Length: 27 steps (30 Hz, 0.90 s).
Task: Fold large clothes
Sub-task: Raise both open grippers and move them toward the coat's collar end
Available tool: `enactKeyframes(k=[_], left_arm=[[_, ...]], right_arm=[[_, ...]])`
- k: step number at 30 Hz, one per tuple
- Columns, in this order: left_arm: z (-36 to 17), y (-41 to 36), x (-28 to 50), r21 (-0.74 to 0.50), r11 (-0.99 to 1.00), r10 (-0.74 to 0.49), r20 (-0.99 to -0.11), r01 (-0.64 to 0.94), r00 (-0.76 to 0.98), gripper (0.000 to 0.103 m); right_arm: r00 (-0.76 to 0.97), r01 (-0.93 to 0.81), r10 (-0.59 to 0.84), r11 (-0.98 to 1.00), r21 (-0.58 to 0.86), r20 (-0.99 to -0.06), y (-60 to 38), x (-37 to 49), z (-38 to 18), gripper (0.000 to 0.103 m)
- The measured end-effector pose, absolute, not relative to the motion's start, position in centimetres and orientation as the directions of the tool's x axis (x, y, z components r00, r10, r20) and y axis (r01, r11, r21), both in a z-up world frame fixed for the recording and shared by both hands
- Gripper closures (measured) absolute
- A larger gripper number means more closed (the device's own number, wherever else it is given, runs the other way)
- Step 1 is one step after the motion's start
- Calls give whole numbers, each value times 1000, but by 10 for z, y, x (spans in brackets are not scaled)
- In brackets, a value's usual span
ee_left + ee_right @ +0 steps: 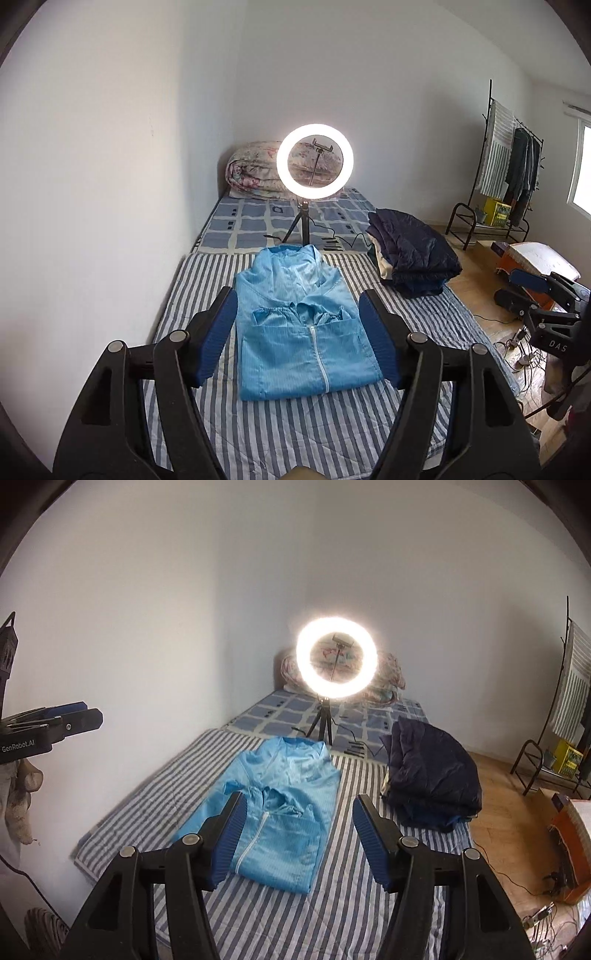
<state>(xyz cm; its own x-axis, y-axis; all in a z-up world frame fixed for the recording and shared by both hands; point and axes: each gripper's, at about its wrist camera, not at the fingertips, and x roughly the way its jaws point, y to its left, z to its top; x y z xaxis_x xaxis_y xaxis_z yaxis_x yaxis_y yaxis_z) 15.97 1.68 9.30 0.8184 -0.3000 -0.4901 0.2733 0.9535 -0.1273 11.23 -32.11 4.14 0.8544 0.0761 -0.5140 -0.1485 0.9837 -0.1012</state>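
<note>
The light blue jacket (306, 325) lies folded, zipper up, on the striped mattress (295, 435), below and beyond both grippers and touching neither. The left gripper (297, 332) hangs above it with its fingers (218, 332) released and spread, nothing between them; in its view the jacket shows in the gap. The right gripper (299, 838) hangs likewise, fingers (371, 843) apart and empty, the jacket under its left finger. A dark folded garment (413, 254) lies near the mattress's right edge, a lit ring light (315, 161) beyond.
</note>
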Motion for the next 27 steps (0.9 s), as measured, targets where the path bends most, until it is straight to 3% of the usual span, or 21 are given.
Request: enactKeyframes(k=[8,14,18,27], left_arm=[[124,29,235,-195,944,-331,-513,268,792,33],[101,28,339,-259,924,-382,-565,282,732,33],[52,22,414,-302,915,-401,-604,268,689,33],[-127,-10,583,-421,885,-458,-713,199,531,33]], right_arm=[[854,-233,193,972,-23,-483,-351,162,79,41],[832,-299,276,954,30,-482,-366,239,67,41],[808,-309,304,948,77,-505,-378,309,27,41],[672,-237,335,942,237,-661,-406,494,-124,43]])
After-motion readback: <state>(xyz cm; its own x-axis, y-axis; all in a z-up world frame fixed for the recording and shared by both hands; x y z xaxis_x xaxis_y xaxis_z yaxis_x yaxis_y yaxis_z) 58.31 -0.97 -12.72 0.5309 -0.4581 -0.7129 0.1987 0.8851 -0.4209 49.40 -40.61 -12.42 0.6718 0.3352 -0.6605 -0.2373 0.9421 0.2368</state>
